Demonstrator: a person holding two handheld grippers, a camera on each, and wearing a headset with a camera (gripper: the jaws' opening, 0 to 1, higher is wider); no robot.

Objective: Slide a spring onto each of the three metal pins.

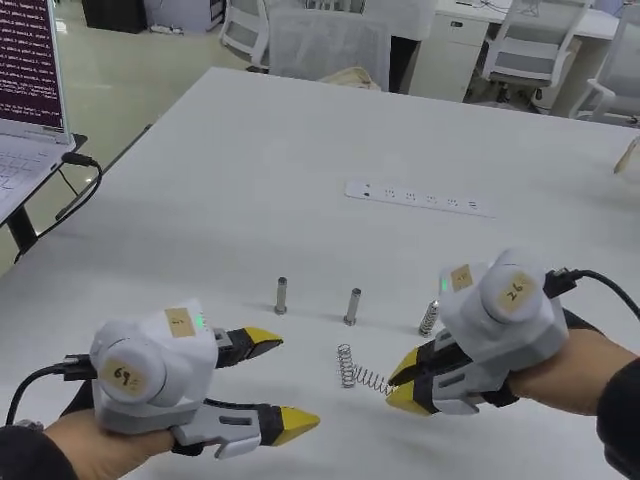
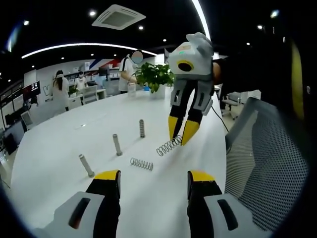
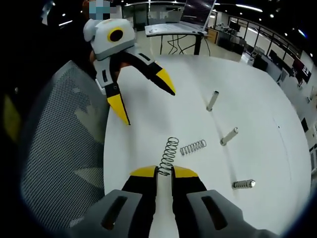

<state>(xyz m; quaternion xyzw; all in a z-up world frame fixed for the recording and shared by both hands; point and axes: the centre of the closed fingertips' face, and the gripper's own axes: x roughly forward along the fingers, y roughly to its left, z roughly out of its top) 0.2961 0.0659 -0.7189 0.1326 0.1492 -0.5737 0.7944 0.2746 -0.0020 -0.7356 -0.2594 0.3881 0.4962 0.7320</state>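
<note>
Three metal pins stand in a row on the white table (image 1: 230, 180): the left pin (image 1: 281, 295), the middle pin (image 1: 352, 306), both bare, and the right pin (image 1: 429, 318) with a spring around it. My right gripper (image 1: 403, 385) is shut on one end of a spring (image 1: 372, 380) (image 3: 168, 156), which sticks out toward the pins just above the table. A second loose spring (image 1: 346, 365) (image 3: 193, 147) lies on the table beside it. My left gripper (image 1: 285, 382) (image 2: 152, 177) hovers open and holds nothing, left of the springs, facing the right gripper (image 2: 181, 131).
A white power strip (image 1: 420, 197) lies further back on the table. A laptop (image 1: 25, 90) on a stand with a black cable (image 1: 80, 195) sits off the left edge. Office chairs (image 1: 330, 45) stand beyond the far edge.
</note>
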